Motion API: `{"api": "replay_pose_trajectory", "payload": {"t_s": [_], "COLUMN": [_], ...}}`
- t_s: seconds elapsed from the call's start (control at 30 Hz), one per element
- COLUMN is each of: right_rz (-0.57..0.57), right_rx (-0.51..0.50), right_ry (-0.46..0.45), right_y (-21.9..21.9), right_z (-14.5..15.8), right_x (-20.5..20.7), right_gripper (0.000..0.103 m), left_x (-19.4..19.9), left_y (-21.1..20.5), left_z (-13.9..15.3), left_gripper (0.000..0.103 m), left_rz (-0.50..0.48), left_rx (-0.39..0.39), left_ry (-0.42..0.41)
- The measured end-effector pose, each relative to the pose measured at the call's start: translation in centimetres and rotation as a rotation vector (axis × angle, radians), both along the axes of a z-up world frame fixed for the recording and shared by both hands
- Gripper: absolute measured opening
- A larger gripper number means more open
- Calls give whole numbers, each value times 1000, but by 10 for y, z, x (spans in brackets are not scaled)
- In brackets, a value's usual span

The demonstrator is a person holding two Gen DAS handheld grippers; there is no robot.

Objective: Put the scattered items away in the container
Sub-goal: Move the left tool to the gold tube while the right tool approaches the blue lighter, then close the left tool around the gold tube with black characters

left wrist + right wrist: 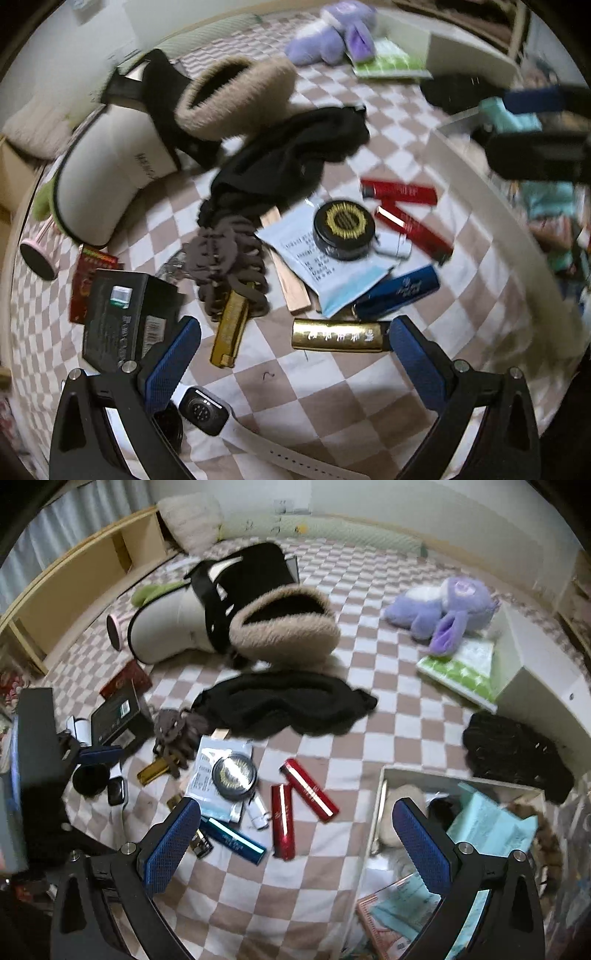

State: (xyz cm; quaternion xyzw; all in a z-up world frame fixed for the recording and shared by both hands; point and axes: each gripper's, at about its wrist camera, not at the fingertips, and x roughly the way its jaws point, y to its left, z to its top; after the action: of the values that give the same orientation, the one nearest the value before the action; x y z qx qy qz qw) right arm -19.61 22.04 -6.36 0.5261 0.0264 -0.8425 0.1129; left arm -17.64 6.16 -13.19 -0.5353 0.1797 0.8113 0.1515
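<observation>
checkered bed (332,398) | gold tube (338,335) between open left tongs (295,345)

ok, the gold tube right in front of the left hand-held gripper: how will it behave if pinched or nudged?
The gold tube looks rigid and glossy, so it may slip between pads. It lies on its side, round, so a nudge could roll it, though the soft checkered cover probably damps that.

Left tongs (295,345) spread wide over checkered bed (332,398), nothing held.
Gold tube (338,336) lies crosswise between the tips, its end at the right finger (415,363); smartwatch (203,409) just beside left finger (173,363); black box (122,314) left.
</observation>
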Motion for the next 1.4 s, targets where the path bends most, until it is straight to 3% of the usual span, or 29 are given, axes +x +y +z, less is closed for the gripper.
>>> {"api": "replay_pose_trajectory", "payload": {"t_s": [0.17, 0.37, 0.7, 1.1, 1.4], "right_rz": [-46, -49, -97, -189, -231], "right_rx": [-76, -83, -185, -309, -334], "right_ry": [-145, -207, -380, -476, -499], "right_y": [1, -3, -10, -8, -6], "right_z": [-18, -29, -69, -98, -106], "right_x": [-9, -12, -12, -17, -19], "right_gripper": [103, 103, 103, 103, 103], "left_x": [-3, -6, -11, 2, 1], "left_y": [2, 3, -7, -7, -2], "left_z": [-21, -39, -43, -43, -50], "left_gripper": [103, 103, 101, 101, 102], "left_rz": [-30, -48, -102, -129, -76], "left_rx": [-21, 15, 168, 270, 267], "left_ry": [-17, -73, -108, -120, -113]}}
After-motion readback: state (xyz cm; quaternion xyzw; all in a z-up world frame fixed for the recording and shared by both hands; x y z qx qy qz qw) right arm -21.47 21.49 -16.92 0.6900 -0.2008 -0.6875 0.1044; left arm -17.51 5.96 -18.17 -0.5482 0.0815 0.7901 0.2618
